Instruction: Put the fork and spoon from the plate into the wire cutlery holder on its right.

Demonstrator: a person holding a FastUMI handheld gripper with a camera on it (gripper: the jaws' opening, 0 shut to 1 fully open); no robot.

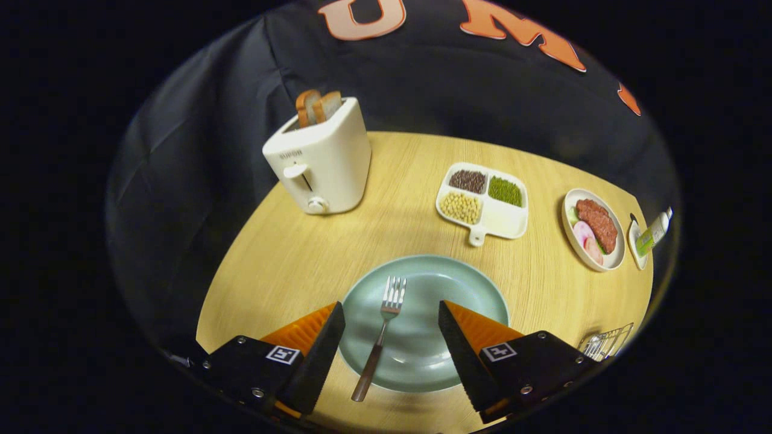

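Silver metal fork lies on the round pale-green plate, handle poking over its near rim onto the wooden table. My claw hangs spread wide above it, fingers either side, gripping nothing. Wire cutlery holder sits right of the plate.

Staged dining setup in a recording booth: wooden table, black cloth wall, toaster, food dishes, plate.
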